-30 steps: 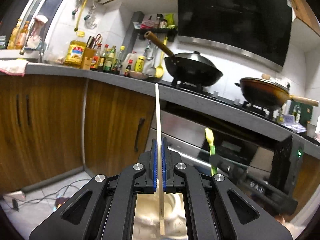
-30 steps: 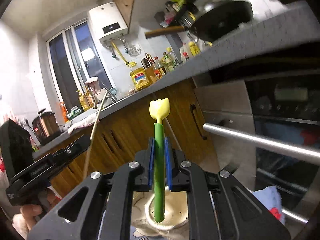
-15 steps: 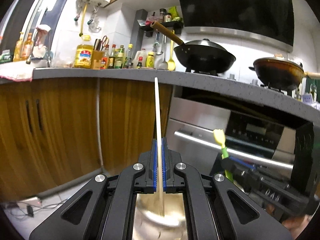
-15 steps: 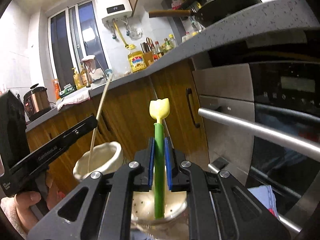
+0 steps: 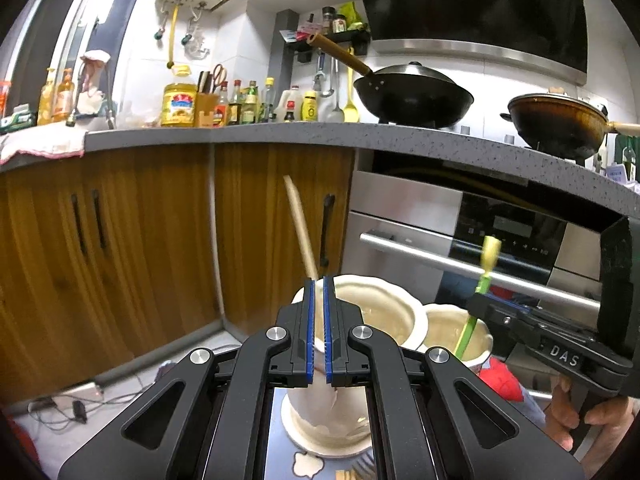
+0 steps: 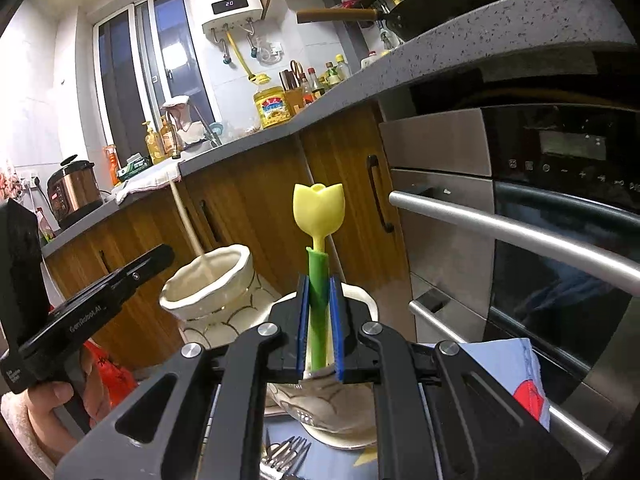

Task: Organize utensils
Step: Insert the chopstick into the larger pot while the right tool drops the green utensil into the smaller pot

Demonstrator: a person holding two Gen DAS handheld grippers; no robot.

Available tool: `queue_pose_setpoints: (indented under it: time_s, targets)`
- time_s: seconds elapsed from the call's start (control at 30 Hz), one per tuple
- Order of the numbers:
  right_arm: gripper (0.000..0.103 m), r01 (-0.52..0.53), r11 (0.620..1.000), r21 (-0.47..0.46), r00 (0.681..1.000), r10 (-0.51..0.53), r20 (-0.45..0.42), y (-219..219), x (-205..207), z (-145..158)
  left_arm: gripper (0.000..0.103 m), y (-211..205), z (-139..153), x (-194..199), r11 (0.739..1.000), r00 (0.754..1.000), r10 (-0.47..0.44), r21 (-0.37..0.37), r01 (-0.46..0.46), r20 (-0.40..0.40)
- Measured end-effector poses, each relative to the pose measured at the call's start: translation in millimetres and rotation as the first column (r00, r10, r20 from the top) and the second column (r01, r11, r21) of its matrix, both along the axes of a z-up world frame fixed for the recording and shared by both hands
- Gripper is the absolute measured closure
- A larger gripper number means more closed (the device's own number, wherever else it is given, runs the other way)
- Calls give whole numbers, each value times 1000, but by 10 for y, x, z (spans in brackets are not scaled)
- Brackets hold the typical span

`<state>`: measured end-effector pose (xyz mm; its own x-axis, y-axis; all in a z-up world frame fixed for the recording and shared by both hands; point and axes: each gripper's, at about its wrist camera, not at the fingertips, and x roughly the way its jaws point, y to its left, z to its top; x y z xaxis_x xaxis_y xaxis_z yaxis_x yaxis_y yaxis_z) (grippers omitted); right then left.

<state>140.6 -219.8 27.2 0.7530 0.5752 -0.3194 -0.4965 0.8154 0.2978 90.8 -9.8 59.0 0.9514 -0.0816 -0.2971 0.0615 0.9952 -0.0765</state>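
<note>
Wooden chopstick (image 5: 299, 227) leaning in the larger cream holder (image 5: 394, 320), left gripper (image 5: 318, 328) level behind it, jaws slightly parted, tulip-topped green utensil (image 6: 319, 264) upright in the smaller holder (image 6: 340, 412), right gripper (image 6: 319, 330) loosely parted around it.

A pale wooden chopstick (image 5: 301, 227) leans leftward, its lower end inside the larger cream ceramic holder with a scalloped rim (image 5: 394, 308). Just beside it, in a smaller cream ceramic cup (image 5: 480, 334), stands a green-stemmed utensil with a yellow tulip-shaped head (image 6: 319, 216) (nearly upright). Metal forks (image 6: 286, 454) lie below.
</note>
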Motion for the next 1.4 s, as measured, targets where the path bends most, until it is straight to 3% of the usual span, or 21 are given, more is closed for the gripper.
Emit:
queue_pose_setpoints:
  time_s: [0.3, 0.43, 0.57, 0.7, 0.8, 1.07, 1.23, 1.4]
  targets:
    - [93, 7, 1000, -28, 1000, -8, -16, -2, 34, -19, 99, 15, 5, -32, 1000, 1000, 13, -9, -13, -15]
    - [91, 14, 1000, -24, 1000, -14, -15, -20, 23, -4, 92, 6, 33, -85, 1000, 1000, 22, 4, -21, -12]
    - [66, 30, 1000, -1, 1000, -30, -6, -84, -4, 28, 91, 7, 78, -146, 999, 999, 32, 8, -32, -10]
    - [47, 35, 999, 23, 999, -36, 13, -162, -57, 80, 84, 16, 133, -232, 999, 999, 40, 21, -40, -10]
    - [39, 36, 999, 36, 999, -37, 16, -224, -100, 95, 73, 51, 158, -311, 999, 999, 50, 10, -50, -12]
    - [5, 31, 997, 66, 998, -34, 44, -427, -340, 108, 27, 88, 189, -589, 998, 998, 71, 4, -71, -3]
    - [5, 62, 996, 62, 997, -65, 50, -547, -518, 75, 13, 67, 186, -737, 998, 998, 63, 6, -63, -16]
    - [5, 110, 993, 38, 992, -112, 49, -650, -657, -2, 8, 55, 80, -856, 998, 996, 67, 23, -65, -63]
